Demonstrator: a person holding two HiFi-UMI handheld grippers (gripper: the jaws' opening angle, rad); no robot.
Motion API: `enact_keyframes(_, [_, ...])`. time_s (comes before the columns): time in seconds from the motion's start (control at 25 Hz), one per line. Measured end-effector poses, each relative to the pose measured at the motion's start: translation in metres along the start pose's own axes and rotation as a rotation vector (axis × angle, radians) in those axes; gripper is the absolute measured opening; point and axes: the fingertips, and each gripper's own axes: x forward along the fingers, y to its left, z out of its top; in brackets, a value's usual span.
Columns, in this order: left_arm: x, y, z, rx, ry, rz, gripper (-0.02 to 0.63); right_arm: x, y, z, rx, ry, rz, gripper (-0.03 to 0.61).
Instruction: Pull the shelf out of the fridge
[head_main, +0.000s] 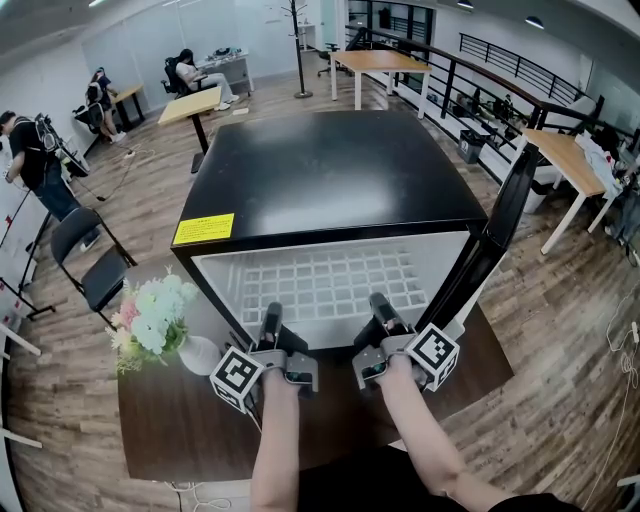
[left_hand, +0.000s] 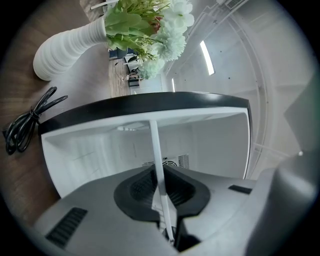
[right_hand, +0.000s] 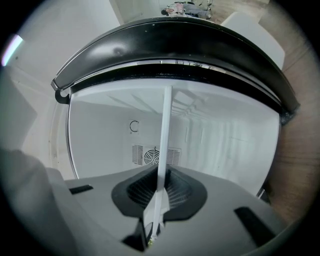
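Vase (head_main: 200, 353): white, ribbed, holding pale flowers (head_main: 150, 315). It sits far left on the desk (head_main: 190, 430), near the fridge's front left corner.
Cable (left_hand: 27, 122): black, bundled, on the desk by the vase. I only get it in the left gripper view.
Left gripper (head_main: 271, 318): pointing level into the fridge mouth. Its fingers (left_hand: 135, 190) are narrow and clamped on the shelf's front edge, left of centre.
Shelf (head_main: 330, 280): white wire grid, lying level inside the white compartment with its front edge at the opening. Both gripper views show it edge-on as a thin white strip (left_hand: 156, 145) (right_hand: 164, 135).
Right gripper (head_main: 381, 305): level, alongside the left one. Its fingers (right_hand: 182, 192) are narrow and pinching the same front edge, right of centre.
Fridge (head_main: 330, 170): black box on the desk, open towards me. There's a yellow label (head_main: 204, 229) on top at the left, and I see a fan vent (right_hand: 150, 155) on the back wall.
Door (head_main: 500, 220): black, swung open at the right.
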Motion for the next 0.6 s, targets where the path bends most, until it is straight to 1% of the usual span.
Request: enact_keyframes(0.6, [-0.0097,0.0061,-0.0021,0.004,0.001,0.004,0.031,-0.0087,-0.0064,-0.004,0.005,0.0,-0.007,0.015])
